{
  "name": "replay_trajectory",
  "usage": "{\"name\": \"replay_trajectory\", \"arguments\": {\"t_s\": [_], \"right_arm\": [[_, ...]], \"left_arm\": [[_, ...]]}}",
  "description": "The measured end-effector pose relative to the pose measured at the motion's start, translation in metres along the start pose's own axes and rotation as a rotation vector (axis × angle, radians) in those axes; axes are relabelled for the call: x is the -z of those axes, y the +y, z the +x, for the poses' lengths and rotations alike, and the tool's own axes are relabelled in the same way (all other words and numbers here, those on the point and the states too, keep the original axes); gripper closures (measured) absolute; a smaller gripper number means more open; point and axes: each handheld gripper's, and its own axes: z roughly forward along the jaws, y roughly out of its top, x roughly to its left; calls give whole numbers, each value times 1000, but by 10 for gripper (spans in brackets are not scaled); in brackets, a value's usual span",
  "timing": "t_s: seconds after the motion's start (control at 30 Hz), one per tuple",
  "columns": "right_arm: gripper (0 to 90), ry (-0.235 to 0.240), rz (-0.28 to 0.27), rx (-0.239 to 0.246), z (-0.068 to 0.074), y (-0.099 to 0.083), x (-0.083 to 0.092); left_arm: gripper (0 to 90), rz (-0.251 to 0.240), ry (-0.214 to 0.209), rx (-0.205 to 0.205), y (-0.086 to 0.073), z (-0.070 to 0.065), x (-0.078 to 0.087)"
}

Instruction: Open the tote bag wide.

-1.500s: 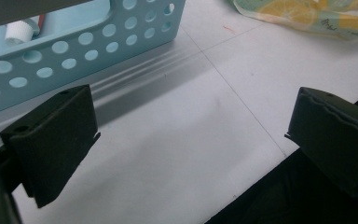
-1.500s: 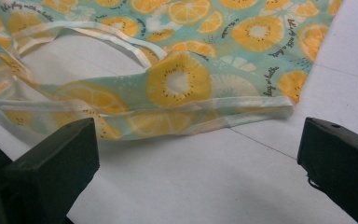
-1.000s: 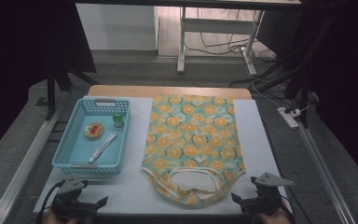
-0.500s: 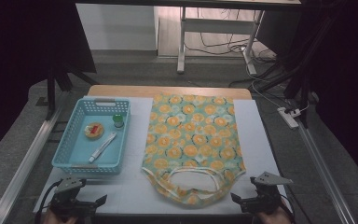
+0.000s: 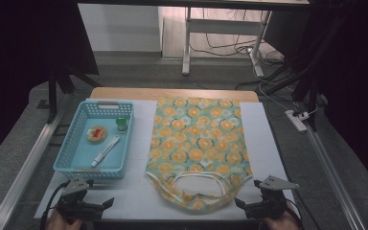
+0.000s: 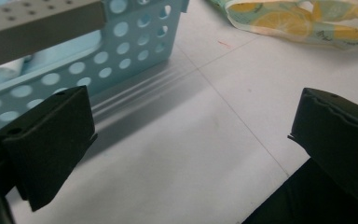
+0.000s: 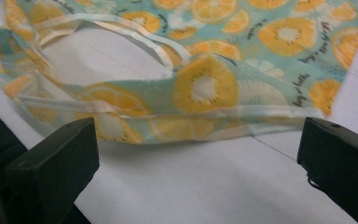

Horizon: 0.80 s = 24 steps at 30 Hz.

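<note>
while parked at the table's near edge, left gripper and right gripper both spread wide, holding nothing; fruit-print garment flat mid-table, neck opening nearest, just beside blue basket.

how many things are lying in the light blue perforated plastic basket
3, all on the floor of the light blue perforated plastic basket: a round orange and red piece at centre-left, a small green-topped cup toward the far right, a white stick-shaped tool nearer the person.

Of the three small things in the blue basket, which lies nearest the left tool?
The white pen-like stick: it lies slanted toward the basket's near end, closest to the left tool. The round orange piece and green-capped item sit farther back.
</note>
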Motion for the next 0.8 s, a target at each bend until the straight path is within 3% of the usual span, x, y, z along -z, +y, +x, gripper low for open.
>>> {"name": "replay_trajectory", "arguments": {"t_s": [0.2, 0.37, 0.4, 0.53, 0.8], "right_arm": [[0, -2, -19, 14, 2, 4, 1], [0, -3, -26, 19, 5, 9, 0], [0, 24, -24, 25, 7, 12, -1], [0, 43, 2, 73, 14, 19, -5], [0, 77, 35, 88, 22, 35, -12]], "left_arm": [[0, 21, 3, -29, 2, -1, -5], [0, 23, 2, -23, 2, -1, -6], [0, 29, -1, -22, 2, -1, -7], [0, 49, -8, -36, 3, -2, -9], [0, 23, -24, -32, 2, 0, -6]]}}
